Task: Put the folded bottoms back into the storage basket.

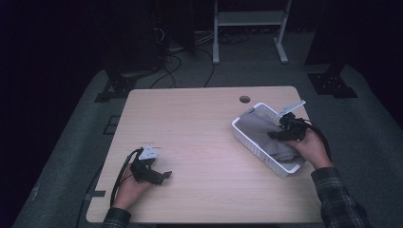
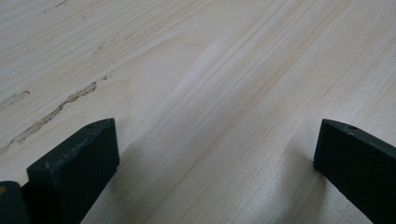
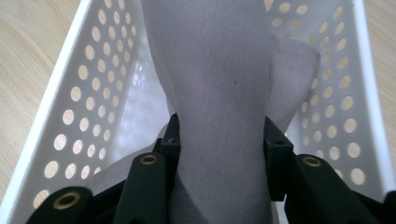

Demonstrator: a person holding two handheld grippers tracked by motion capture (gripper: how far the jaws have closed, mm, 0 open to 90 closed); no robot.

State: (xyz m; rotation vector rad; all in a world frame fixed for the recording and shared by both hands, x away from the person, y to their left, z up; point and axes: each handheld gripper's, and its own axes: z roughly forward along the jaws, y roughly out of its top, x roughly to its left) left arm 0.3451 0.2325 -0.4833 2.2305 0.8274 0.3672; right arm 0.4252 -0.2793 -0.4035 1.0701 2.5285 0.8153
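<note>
A white perforated basket [image 1: 247, 137] stands on the right side of the wooden table [image 1: 199, 123], with a grey cloth [image 1: 266, 130] lying in it. My right gripper [image 1: 278, 134] reaches into the basket from its right side. In the right gripper view its jaws [image 3: 222, 135] are closed on a thick fold of the grey cloth [image 3: 219, 70], between the basket walls [image 3: 88, 84]. My left gripper [image 1: 164, 175] rests on the table near the front left. Its jaws [image 2: 215, 140] stand wide apart over bare wood with nothing between them.
A round cable hole [image 1: 244, 99] sits in the table just behind the basket. Beyond the table, cables [image 1: 171, 66] lie on the grey floor, and a white metal stand [image 1: 249, 28] stands at the back.
</note>
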